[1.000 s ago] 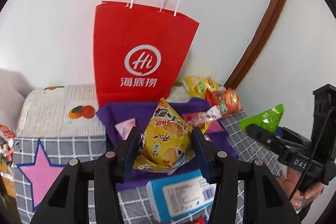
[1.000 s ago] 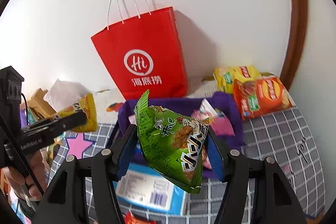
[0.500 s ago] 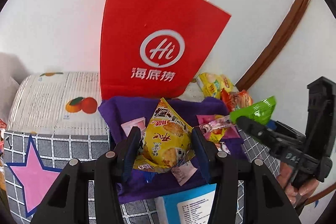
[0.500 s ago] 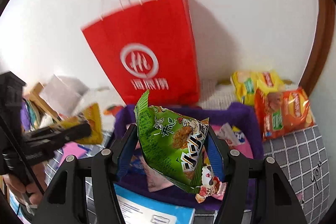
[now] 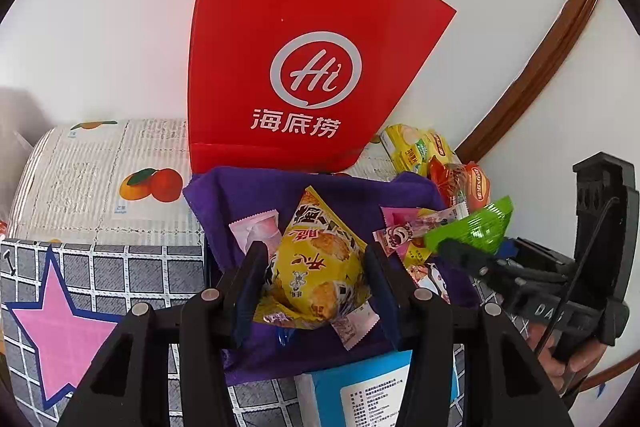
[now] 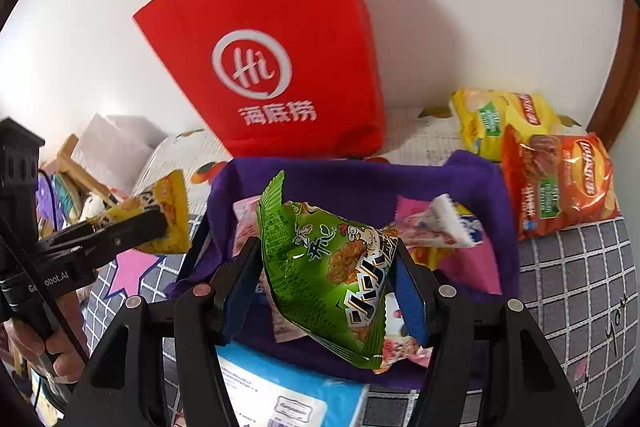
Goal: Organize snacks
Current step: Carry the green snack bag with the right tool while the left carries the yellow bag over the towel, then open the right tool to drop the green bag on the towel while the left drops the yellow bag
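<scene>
Step in hand, by my read: carry-to-bin. You've got one snack per tool, both hanging over the purple fabric bin (image 5: 248,195).

Left gripper (image 5: 316,275): jaws closed down to pack width, clamping the yellow crinkly foil snack pack (image 5: 320,267), centre-bottom of the left view. Right gripper (image 6: 324,279): same story, pinching the green foil snack pack with the chicken print (image 6: 332,267), centre of the right view. Both packs sit above the bin's interior, not touching the contents as far as I can tell.

Bin already holds small pink sachets (image 5: 256,231) and mixed wrappers. It fills the middle of both views, just in front of the tall red paper carrier bag with white logo (image 5: 304,75).

Next move, my call: lower each pack into the bin and spread the jaws. The packs are puffy and light, so they'll likely cling or slide; release low. The tools are near each other, so stagger the drops.

Still outside the bin: yellow chip bag (image 6: 500,119) and orange chip bag (image 6: 560,183), right side of the right view; blue-and-white box (image 6: 288,391) at the bottom edge.

Surface: grey grid-pattern cloth with a pink star (image 5: 64,323), with a fruit-print sheet (image 5: 112,171) behind. White wall, brown curved trim (image 5: 552,67) at upper right.
</scene>
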### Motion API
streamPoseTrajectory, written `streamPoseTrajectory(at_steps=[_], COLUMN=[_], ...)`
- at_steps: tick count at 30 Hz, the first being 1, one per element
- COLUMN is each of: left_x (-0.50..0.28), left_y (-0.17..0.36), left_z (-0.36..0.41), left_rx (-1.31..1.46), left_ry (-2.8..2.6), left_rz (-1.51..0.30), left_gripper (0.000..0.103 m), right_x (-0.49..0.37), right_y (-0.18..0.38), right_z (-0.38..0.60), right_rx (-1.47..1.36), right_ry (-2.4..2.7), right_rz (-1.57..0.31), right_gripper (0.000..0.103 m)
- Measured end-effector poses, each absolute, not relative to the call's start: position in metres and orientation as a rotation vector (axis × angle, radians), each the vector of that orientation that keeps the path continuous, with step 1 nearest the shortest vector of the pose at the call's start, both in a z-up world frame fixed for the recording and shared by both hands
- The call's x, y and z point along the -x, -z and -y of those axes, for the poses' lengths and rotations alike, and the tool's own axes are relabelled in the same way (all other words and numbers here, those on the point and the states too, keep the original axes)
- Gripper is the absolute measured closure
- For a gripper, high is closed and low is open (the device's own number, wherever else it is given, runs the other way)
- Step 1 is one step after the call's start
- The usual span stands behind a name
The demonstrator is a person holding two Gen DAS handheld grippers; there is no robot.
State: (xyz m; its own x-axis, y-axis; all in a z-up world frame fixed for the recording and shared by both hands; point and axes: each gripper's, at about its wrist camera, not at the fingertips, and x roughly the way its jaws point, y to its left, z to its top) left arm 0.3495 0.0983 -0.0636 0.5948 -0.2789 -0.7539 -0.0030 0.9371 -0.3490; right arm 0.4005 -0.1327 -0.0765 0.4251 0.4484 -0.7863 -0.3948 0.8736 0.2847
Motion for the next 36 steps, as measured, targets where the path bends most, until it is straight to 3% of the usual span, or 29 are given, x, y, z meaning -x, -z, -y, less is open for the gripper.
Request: streamPoseTrajectory(at_steps=[36], left_x=[-0.347], left_y=[0.065], left_z=[-0.108], left_rx=[0.332], left_ry=[0.110], left_rz=[-0.922], left_gripper=[0.055], right_x=[-0.410], right_y=[0.147], right_z=[0.086], right_rx=[0.074], right_ry=[-0.494], right_rz=[-1.202], right_gripper=[0.041])
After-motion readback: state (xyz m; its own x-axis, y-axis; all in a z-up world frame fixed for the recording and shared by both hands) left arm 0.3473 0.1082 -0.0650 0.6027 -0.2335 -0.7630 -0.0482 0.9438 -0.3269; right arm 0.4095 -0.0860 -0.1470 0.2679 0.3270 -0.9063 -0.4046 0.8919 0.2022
